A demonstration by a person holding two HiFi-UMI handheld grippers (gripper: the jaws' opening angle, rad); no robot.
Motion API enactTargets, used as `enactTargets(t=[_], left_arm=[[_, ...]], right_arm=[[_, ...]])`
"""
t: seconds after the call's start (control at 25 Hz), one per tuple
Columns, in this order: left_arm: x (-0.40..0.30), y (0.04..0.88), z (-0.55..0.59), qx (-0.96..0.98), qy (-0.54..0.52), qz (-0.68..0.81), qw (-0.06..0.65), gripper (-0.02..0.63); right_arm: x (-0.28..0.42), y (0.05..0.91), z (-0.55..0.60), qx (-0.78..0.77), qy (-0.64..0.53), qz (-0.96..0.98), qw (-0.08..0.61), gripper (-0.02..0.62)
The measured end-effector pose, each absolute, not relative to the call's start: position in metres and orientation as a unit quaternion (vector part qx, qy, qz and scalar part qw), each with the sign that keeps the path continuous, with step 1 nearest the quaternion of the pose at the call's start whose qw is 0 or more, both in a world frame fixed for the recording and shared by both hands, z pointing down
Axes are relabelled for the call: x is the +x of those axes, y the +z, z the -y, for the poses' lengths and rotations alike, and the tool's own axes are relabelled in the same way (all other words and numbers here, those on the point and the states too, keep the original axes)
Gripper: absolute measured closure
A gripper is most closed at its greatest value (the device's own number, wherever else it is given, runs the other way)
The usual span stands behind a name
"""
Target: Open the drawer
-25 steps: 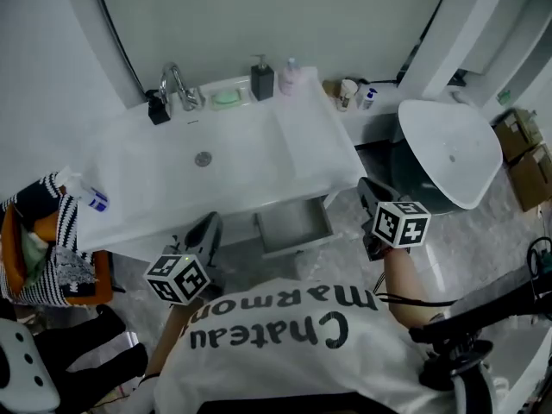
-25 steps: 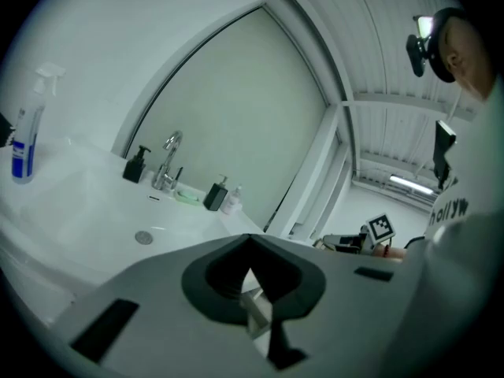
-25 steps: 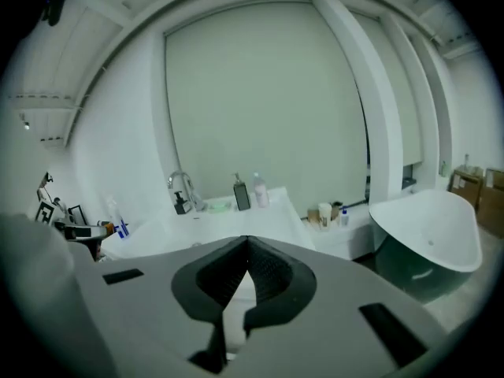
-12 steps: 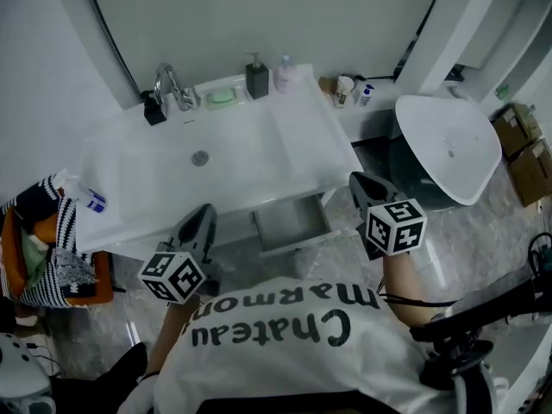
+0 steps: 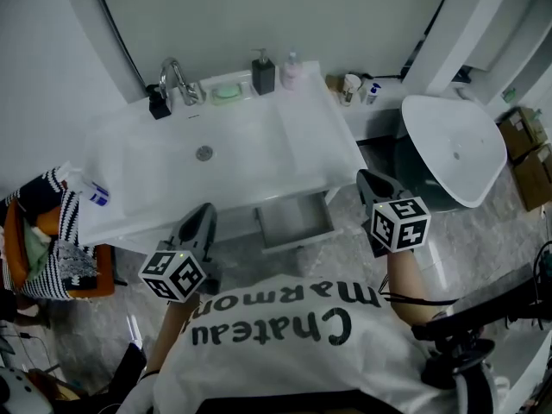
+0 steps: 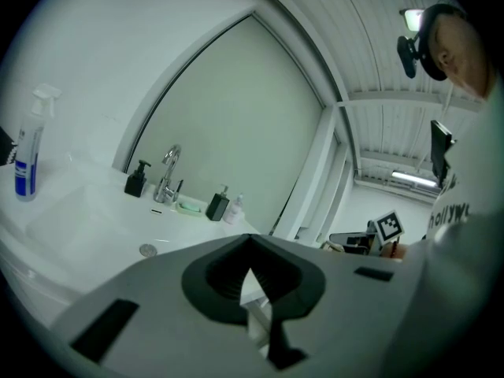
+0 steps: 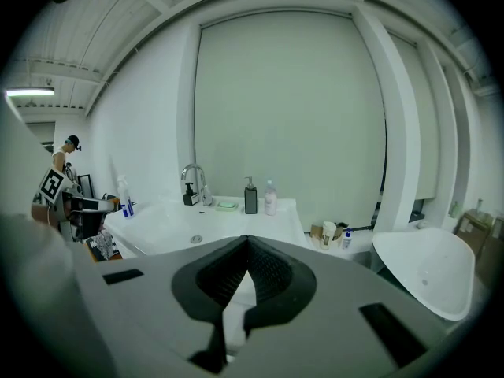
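Drawer (image 5: 293,221) under counter (image 5: 319,158), pulled out, inside showing, between both grippers. Left gripper (image 5: 203,216) and right gripper (image 5: 371,182) pinched together, empty, clear of drawer. Opening seems done; next move likely just backing away, no grasp

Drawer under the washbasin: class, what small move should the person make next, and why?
Probably just lower both grippers and stop. The drawer already stands out from under the washbasin counter, its inside showing. The left gripper and right gripper are both shut, empty and clear of it, so little seems left to pull.
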State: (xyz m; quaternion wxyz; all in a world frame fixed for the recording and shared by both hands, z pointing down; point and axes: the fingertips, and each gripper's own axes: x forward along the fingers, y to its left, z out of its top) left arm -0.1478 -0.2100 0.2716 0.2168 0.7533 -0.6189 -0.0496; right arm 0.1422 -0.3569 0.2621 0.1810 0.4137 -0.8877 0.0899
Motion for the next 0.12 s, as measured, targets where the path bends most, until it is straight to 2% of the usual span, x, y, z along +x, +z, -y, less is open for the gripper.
enactTargets(t=[0.12], left_arm=[[-0.1480, 0.2708, 0.2089, 0.753, -0.051, 0.620, 0.216, 0.604]], right_arm=[[0.1425, 0.2621, 0.3559, 0.413, 0.088, 0.888, 0.182, 0.584]])
